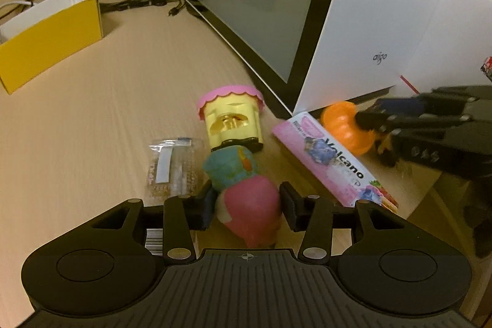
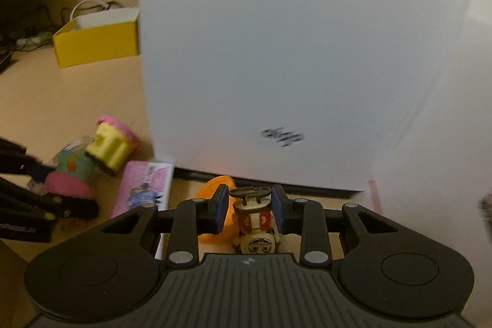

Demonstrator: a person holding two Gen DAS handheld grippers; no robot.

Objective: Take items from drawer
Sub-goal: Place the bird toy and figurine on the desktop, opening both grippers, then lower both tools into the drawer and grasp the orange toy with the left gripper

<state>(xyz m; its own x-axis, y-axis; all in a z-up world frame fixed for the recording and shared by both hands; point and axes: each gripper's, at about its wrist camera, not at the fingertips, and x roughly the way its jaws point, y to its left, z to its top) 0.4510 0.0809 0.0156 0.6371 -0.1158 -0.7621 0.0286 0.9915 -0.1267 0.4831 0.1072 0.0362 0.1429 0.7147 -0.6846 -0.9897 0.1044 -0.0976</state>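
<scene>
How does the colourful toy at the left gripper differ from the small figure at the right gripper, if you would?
The colourful toy is larger, pink, teal and yellow; the small figure is cream with red patches. The toy sits between open jaws with a gap on the right; the figure looks clamped. Both lie on the table.

Left gripper (image 1: 246,205) jaws parted, pitched downward; right gripper (image 2: 249,209) jaws narrow, clamped, pitched downward.

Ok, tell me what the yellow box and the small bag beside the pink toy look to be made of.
Yellow box: likely cardboard, matte yellow outside, white inside, with thin folded walls.
Small bag: clear glossy plastic film, probably a zip bag; its contents show through and it glints.
</scene>
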